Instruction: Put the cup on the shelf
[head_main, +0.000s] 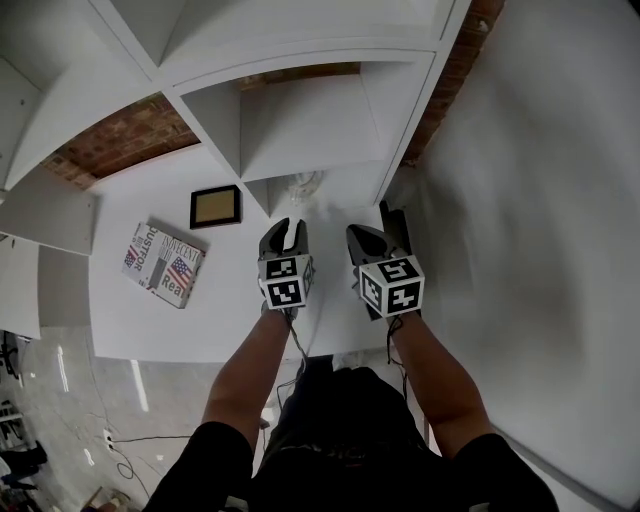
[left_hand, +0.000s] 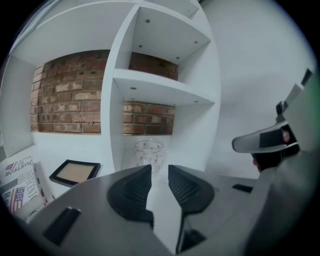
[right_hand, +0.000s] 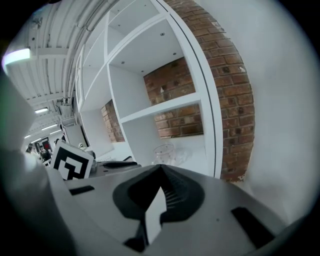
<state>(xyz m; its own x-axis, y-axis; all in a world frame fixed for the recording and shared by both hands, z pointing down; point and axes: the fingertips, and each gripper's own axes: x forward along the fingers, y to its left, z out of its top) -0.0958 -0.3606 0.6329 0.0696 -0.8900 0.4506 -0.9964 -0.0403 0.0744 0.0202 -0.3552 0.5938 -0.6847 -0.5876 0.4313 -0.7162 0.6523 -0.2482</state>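
A clear glass cup (left_hand: 148, 152) with small dots stands upright in the bottom compartment of the white shelf unit (left_hand: 162, 85). In the head view the cup (head_main: 303, 186) sits just beyond both grippers. My left gripper (left_hand: 160, 171) is a short way in front of the cup, its jaws open with a narrow gap and nothing between them. It shows in the head view as the left gripper (head_main: 287, 232). My right gripper (right_hand: 161, 168) is shut and empty, to the right of the left one, and the cup (right_hand: 165, 153) lies ahead of it. The head view shows the right gripper (head_main: 368, 240).
A black picture frame (head_main: 216, 206) and a printed box with a flag (head_main: 163, 262) lie on the white tabletop (head_main: 150, 320) to the left. The shelf's upright divider (left_hand: 112, 125) stands left of the cup. A white wall (head_main: 540, 200) closes the right side.
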